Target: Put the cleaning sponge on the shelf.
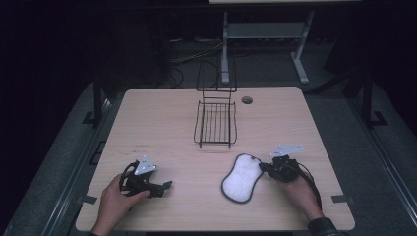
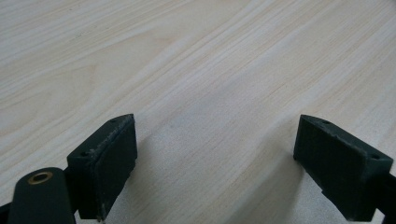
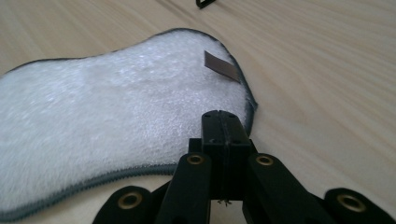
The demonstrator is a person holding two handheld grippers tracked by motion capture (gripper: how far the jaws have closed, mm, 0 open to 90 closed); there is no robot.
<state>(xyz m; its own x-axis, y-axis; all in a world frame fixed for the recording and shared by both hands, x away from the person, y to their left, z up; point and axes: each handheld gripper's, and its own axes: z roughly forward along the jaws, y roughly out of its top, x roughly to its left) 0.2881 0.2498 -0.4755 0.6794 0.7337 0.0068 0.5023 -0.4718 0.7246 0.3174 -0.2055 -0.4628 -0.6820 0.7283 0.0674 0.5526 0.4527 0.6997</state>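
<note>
The right gripper (image 3: 223,122) is clenched on the edge of the white pad (image 1: 242,178), which lies flat before the rack (image 1: 215,124). The thin grip may slip on lifting. The left gripper (image 2: 215,158) rests released.

Your right gripper (image 3: 223,122) hides the pad's (image 3: 107,116) near edge — the pad's left end runs off-frame.

Fingers (image 2: 105,163) spread above table (image 2: 196,70)
</note>
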